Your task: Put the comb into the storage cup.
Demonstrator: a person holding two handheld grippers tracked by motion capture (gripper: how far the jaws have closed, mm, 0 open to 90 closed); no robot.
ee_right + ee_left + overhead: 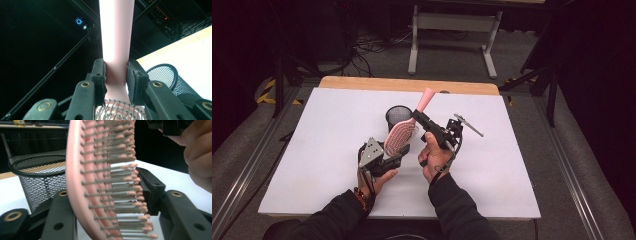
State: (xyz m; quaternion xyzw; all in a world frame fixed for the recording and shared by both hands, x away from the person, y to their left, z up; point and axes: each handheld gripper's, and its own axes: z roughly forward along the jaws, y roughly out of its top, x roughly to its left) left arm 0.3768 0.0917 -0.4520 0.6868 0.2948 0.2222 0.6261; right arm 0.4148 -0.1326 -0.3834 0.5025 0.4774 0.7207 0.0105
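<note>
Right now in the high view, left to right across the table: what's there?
left gripper → brush head clamped in it → right gripper on the brush handle. The mesh cup stands behind the brush head, overlapping it.

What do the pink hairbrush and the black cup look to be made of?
The pink hairbrush looks like smooth matte plastic: an even pink handle, with thin grey, possibly metal, bristles tipped in pink beads. The black mesh cup appears to be wire mesh, see-through, with a solid rim.

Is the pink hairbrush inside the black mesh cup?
No, the pink hairbrush is held up in the air by both grippers, outside the black mesh cup.
</note>
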